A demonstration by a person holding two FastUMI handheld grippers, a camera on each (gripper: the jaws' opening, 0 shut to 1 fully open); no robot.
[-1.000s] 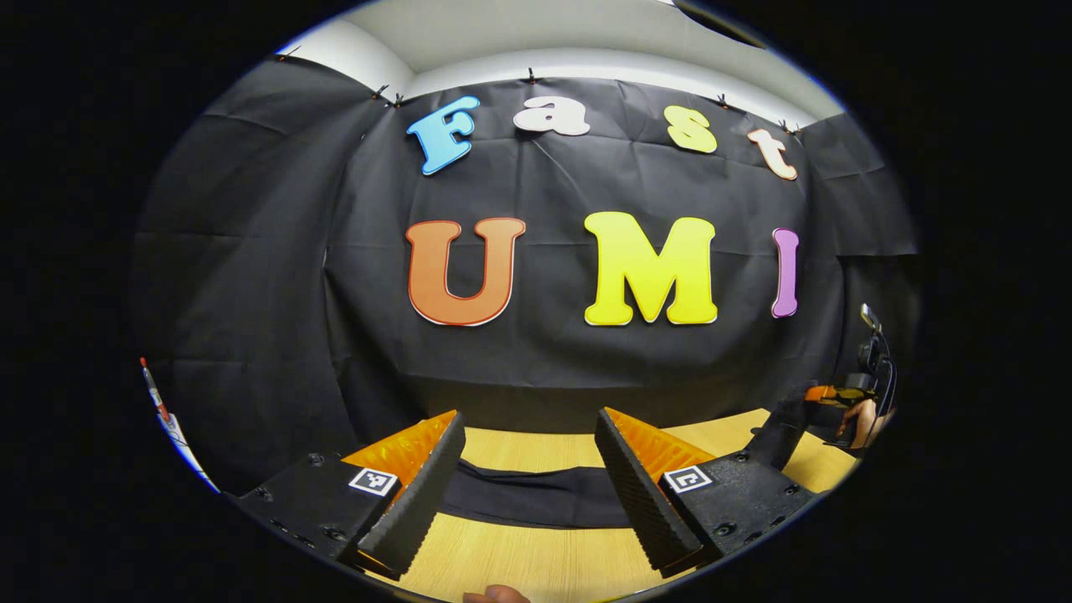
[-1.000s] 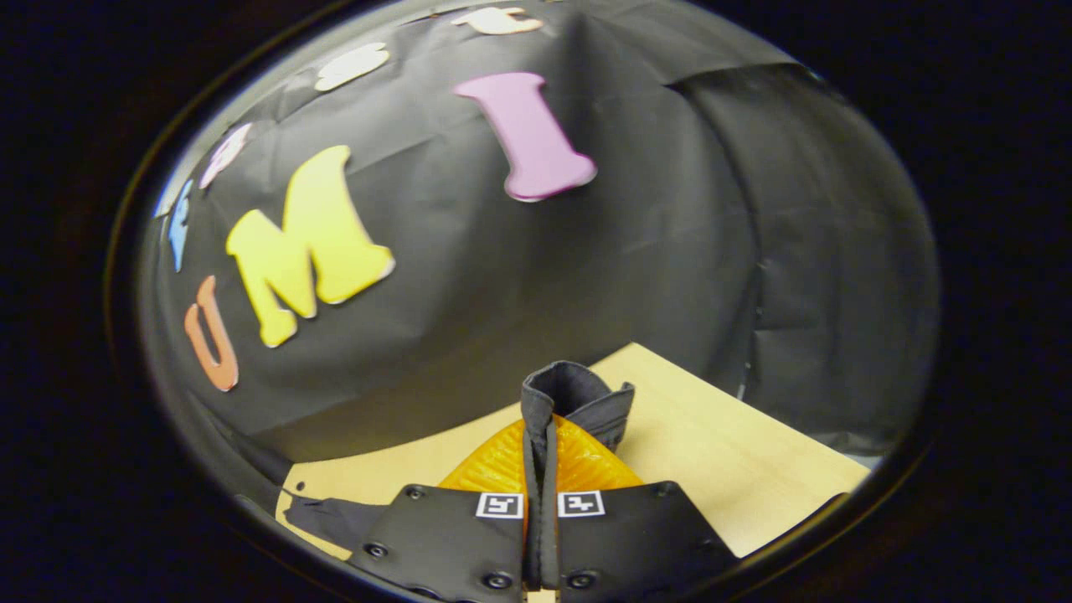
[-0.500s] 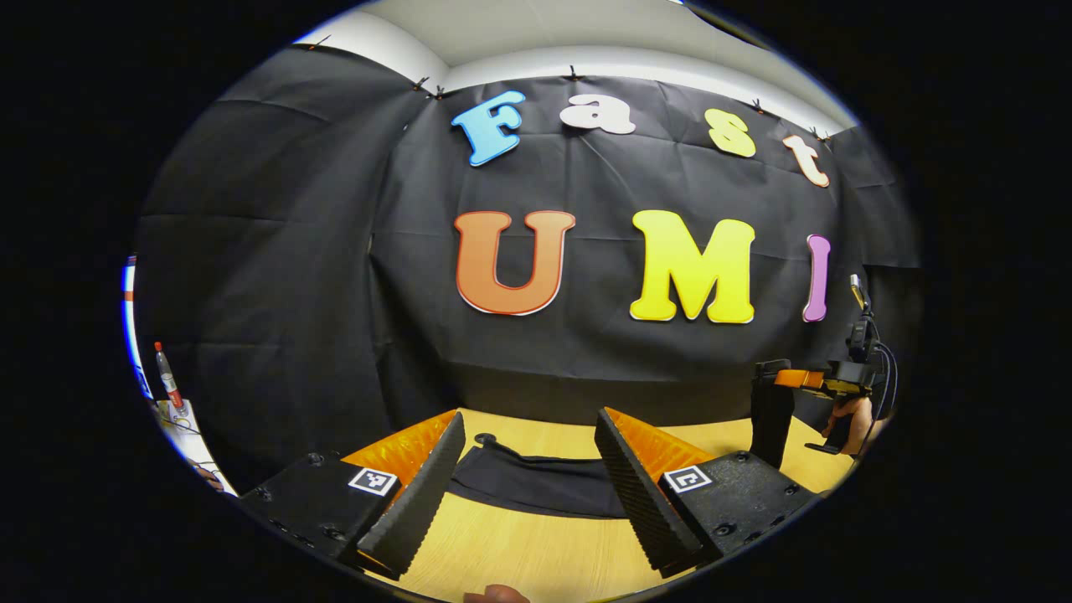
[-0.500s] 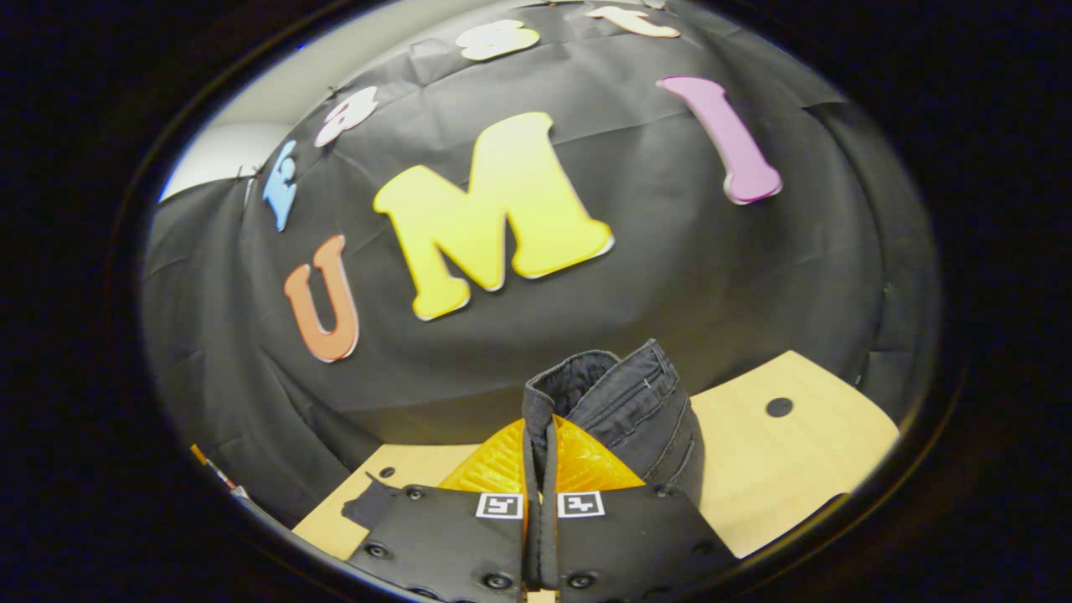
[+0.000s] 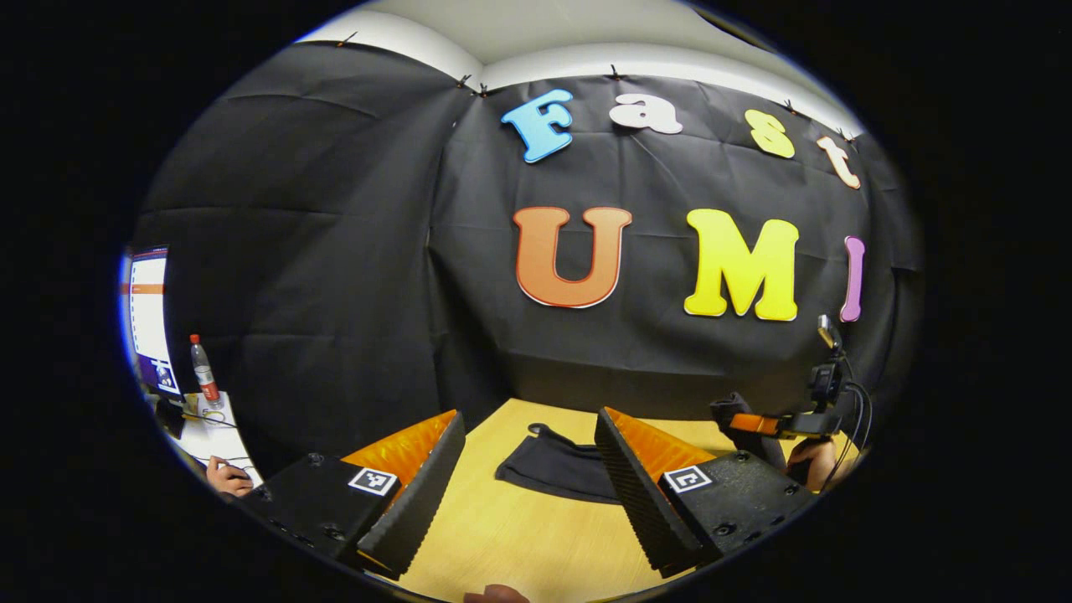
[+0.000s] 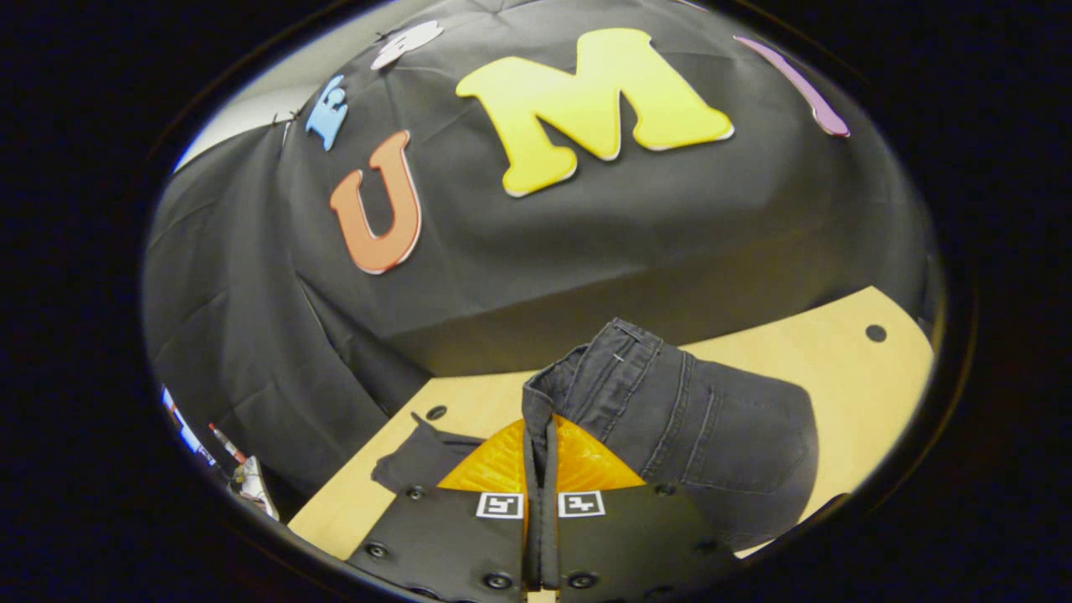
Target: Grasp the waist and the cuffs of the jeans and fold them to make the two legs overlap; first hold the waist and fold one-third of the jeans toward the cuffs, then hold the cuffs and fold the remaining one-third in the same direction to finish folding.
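In the right gripper view, the right gripper (image 6: 540, 435) has its jaws closed tight on a fold of the black jeans (image 6: 712, 435), with the cloth pinched between both fingers. The waist end rises above the fingertips and drapes down to the right onto the light wooden table (image 6: 846, 352). Another part of the jeans lies flat on the table to the left of the fingers, near a small round hole in the tabletop.

In the left gripper view, the left gripper (image 5: 528, 469) hangs over the near part of the table (image 5: 519, 536), its jaws spread wide with nothing between them. Beyond its fingers the jeans (image 5: 548, 465) lie flat on the wood. At the far right the other gripper (image 5: 766, 423) shows, seemingly with dark cloth at its tip, though it is too small to be sure. A bottle (image 5: 202, 370) stands at the far left.
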